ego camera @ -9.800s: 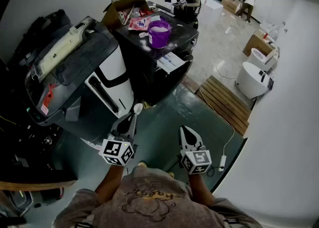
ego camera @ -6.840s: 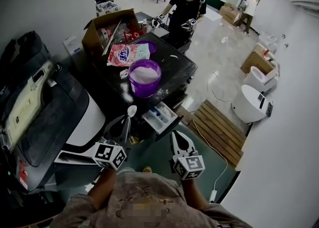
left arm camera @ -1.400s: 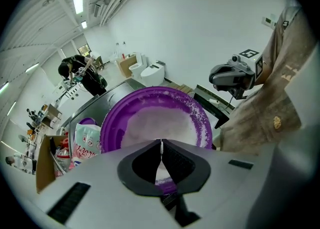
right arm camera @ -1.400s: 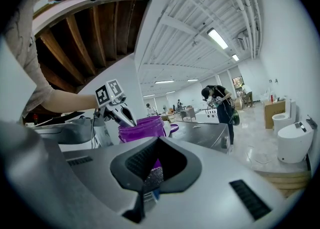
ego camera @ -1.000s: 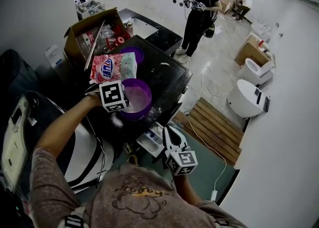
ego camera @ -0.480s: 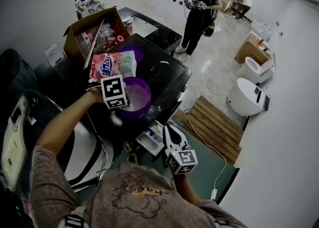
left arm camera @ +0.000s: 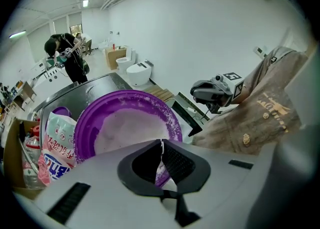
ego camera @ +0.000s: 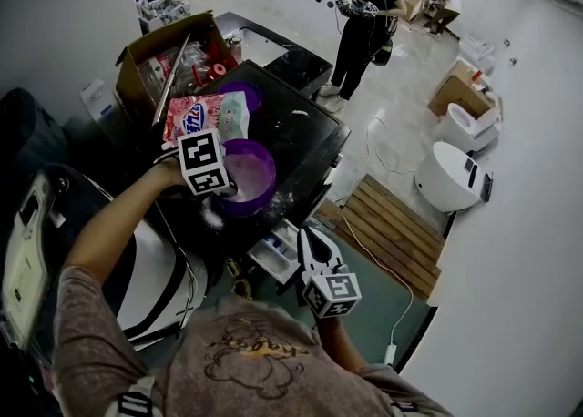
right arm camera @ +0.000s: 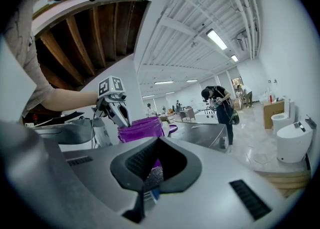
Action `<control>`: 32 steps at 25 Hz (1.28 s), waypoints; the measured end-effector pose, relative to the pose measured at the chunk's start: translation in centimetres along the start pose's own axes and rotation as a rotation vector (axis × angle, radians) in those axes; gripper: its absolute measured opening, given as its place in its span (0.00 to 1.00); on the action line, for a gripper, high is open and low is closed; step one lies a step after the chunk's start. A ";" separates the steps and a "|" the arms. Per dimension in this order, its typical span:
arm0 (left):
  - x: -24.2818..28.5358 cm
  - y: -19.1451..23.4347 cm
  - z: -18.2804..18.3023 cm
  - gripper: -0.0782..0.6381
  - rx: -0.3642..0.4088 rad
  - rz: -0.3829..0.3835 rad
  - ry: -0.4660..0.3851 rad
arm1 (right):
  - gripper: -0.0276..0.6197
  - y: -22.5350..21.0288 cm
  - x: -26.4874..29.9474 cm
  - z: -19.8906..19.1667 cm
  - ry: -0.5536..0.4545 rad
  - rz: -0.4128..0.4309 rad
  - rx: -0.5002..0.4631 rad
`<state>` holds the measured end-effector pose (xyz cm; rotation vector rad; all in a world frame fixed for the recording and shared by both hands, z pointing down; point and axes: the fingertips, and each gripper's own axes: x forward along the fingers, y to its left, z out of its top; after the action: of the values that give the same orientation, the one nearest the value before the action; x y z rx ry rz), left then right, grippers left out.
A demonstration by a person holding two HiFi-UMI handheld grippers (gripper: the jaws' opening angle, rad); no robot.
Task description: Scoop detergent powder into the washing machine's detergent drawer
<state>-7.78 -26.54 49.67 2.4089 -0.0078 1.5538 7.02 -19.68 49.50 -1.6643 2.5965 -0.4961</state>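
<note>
Two grippers: one at the purple bowl, one by the open drawer.
At centre-left of the head view, the left gripper (left arm camera: 160,142) hangs over the near rim of the purple bowl (ego camera: 271,183), which stands on the black washing machine top (ego camera: 301,137). Its jaws are clamped on the thin white handle of a spoon (left arm camera: 161,149). White detergent powder (left arm camera: 125,130) fills the bowl. At lower centre, the right gripper (ego camera: 306,234) has its jaws pressed together on nothing, tips just beside the pulled-out detergent drawer (ego camera: 276,259). A pink detergent bag (ego camera: 205,115) lies just behind the bowl, with a cardboard box (ego camera: 164,51) beyond it at upper left.
</note>
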 end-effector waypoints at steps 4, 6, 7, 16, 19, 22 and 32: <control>-0.5 -0.3 0.1 0.14 -0.028 -0.023 -0.032 | 0.04 0.1 -0.1 0.2 0.001 0.000 0.004; -0.7 -0.4 0.2 0.14 -0.044 -0.039 -0.052 | 0.04 0.2 -0.1 0.2 0.003 0.001 0.005; -0.8 -0.5 0.2 0.14 -0.053 -0.049 -0.063 | 0.04 0.2 -0.1 0.2 0.004 0.001 0.008; -1.7 -0.6 0.2 0.14 -0.140 -0.103 -0.169 | 0.04 0.5 0.2 0.0 0.000 0.010 0.004; -2.0 -0.5 0.2 0.14 -0.178 -0.113 -0.207 | 0.04 0.7 0.2 0.0 0.003 0.013 0.007; -2.2 -0.4 0.2 0.14 -0.220 -0.130 -0.246 | 0.04 0.9 0.2 0.0 0.004 0.017 0.000; -3.1 -0.1 0.7 0.14 -0.323 -0.175 -0.363 | 0.04 1.0 0.2 -0.1 0.010 0.033 -0.011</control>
<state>-8.45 -27.09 46.56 2.3212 -0.1085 0.9440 5.99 -19.47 49.30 -1.6231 2.6336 -0.4912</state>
